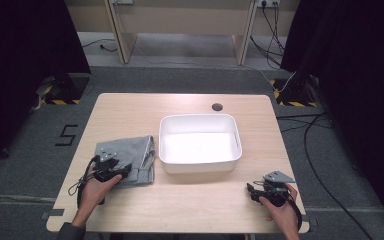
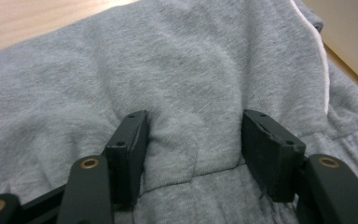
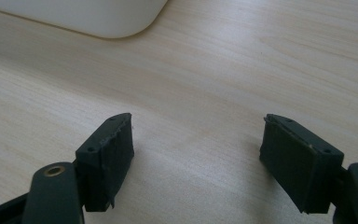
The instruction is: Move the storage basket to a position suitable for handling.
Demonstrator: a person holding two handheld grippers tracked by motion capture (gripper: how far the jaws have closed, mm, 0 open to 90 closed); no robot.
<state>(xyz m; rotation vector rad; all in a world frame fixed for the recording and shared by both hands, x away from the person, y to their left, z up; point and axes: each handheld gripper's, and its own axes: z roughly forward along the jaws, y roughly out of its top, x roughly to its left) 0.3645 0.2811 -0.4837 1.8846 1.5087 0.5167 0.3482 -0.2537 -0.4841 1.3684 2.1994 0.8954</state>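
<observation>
High view: on the table [image 1: 190, 200] we see one folded grey garment [image 1: 130, 155] at left, just beside one empty white tub [image 1: 200, 162]. We find the left gripper [image 2: 193, 144] partly open, jaws pressed into the garment around a fold. We find the right gripper [image 3: 198, 154] wide open, holding nothing, low over bare wood near the tub's corner.
</observation>
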